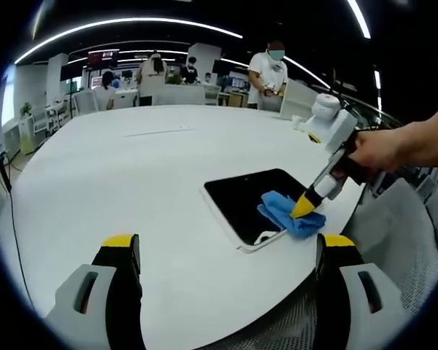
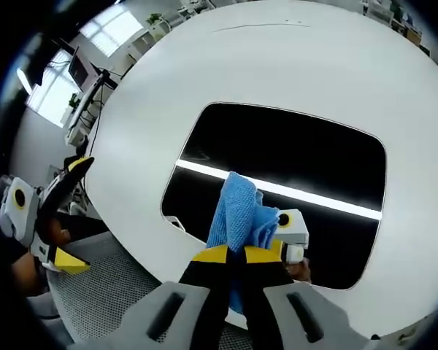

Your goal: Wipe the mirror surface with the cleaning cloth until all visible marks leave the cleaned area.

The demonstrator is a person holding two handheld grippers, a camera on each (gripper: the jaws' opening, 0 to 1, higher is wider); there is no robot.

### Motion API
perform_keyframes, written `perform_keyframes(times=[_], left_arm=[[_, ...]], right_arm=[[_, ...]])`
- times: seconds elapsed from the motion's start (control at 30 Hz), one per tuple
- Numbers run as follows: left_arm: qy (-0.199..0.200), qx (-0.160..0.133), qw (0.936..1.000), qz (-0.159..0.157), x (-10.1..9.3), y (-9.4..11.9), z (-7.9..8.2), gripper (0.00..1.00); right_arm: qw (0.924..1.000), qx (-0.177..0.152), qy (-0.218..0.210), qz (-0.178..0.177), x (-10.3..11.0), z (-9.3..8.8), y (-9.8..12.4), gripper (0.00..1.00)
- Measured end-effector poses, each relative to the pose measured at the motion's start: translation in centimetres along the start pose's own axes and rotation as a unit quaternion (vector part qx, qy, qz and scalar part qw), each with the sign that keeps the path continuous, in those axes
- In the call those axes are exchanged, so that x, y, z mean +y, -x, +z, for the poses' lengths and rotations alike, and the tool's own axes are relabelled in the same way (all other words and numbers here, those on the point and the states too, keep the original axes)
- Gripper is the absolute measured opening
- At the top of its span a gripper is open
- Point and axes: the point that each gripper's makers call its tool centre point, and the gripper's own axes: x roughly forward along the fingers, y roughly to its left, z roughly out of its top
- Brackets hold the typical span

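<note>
Right gripper (image 2: 237,253), jaws closed on the crumpled blue cleaning cloth (image 2: 239,211), presses it onto the dark rectangular white-framed mirror (image 2: 292,160) lying near the round white table's (image 1: 131,175) edge. Left gripper (image 1: 226,244) hovers with jaws spread, holding nothing.

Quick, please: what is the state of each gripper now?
Left gripper: open, holding nothing.
Right gripper: shut on the blue cloth, over the mirror.
</note>
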Motion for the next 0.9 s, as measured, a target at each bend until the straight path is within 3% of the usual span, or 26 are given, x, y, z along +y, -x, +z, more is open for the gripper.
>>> perform_keyframes(times=[0.4, 0.67, 0.9], left_arm=[[0.001, 0.002, 1.0000, -0.001, 0.1, -0.1, -0.2, 0.99], [-0.016, 0.004, 0.9995, -0.026, -0.9, -0.1, -0.2, 0.99], [-0.021, 0.009, 0.9993, -0.029, -1.0, -0.1, -0.3, 0.99]], right_arm=[[1.0000, -0.002, 0.007, -0.006, -0.6, 1.9, -0.3, 0.00], [0.9993, -0.011, 0.025, -0.023, -1.5, 3.8, -0.7, 0.00], [0.9989, -0.010, 0.033, -0.033, -2.3, 5.3, -0.7, 0.00]])
